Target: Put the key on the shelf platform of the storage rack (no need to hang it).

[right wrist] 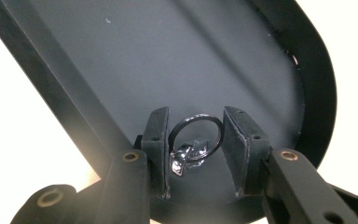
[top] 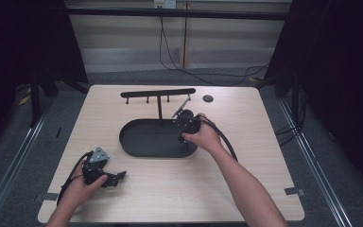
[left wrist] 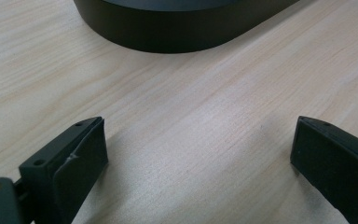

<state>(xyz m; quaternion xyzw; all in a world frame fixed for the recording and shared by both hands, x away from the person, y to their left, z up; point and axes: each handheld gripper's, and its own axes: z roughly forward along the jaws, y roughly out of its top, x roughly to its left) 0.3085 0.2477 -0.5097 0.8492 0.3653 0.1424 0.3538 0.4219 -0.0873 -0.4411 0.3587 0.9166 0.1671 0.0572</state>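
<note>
Overhead, in the high view, I held the right gripper (top: 185, 124) over the right end of the black oval tray (top: 142, 142), which lay mid-table, just near of a black T-shaped rack (top: 158, 93) with pegs under its bar. My left gripper (top: 116, 178) rested on the wooden table (top: 246, 156) near its near-left corner, well apart from the tray.

Next, in the left gripper view, I saw its two jaws spread wide with bare wood between them; the tray's dark wall (left wrist: 177, 32) lay beyond, at the far edge.

Lastly, in the right gripper view, the jaws stood just beside a small black ring (right wrist: 196, 131), one on each side, narrowed but not clamped; I could not tell whether they touched it. The ring, with a shiny metal clasp (right wrist: 182, 156) attached, lay on the tray floor (right wrist: 168, 60) near the tray's rounded end.
</note>
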